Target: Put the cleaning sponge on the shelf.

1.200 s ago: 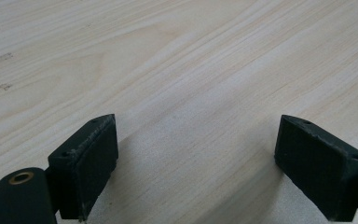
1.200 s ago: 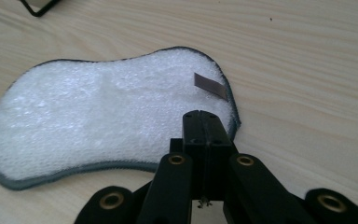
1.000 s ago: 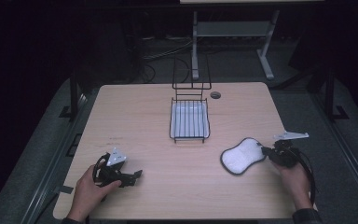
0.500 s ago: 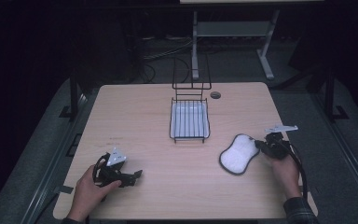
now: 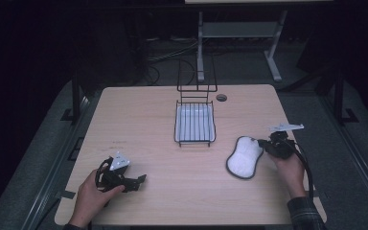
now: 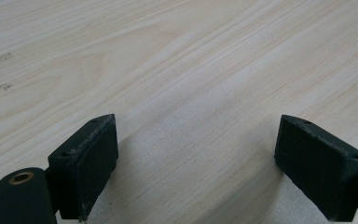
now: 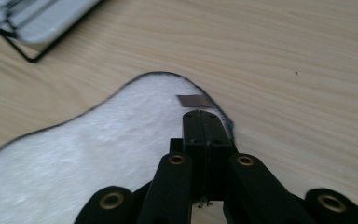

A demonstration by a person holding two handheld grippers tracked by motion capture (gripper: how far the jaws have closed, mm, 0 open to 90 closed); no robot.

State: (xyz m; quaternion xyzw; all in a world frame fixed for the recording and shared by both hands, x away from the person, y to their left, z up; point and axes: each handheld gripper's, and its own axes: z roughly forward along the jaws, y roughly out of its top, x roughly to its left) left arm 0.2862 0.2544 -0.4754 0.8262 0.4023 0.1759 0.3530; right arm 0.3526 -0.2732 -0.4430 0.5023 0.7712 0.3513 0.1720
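A white fluffy mat with a dark rim [image 5: 243,158] lies on the wooden table [image 5: 139,120], right of centre. My right gripper [image 5: 264,143] is at the mat's right edge, its jaws pressed together on that edge. In the right gripper view the shut right gripper [image 7: 204,117] sits over the mat [image 7: 98,154], beside a small grey tag [image 7: 193,100]. Low over the table at the front left, my left gripper [image 5: 139,182] rests in a hand. In its own view the left gripper [image 6: 196,158] stands wide open over bare wood, with nothing between its jaws.
A black wire rack with a white tray [image 5: 195,123] stands at the table's middle back, and its corner [image 7: 32,18] shows at top left in the right gripper view. A round cable hole [image 5: 221,97] lies behind it. Dark floor and a desk frame lie beyond.
My right gripper has moved toward the far side of the table with the mat's edge, and the mat has swung to a more upright lie. The left hand has kept still.
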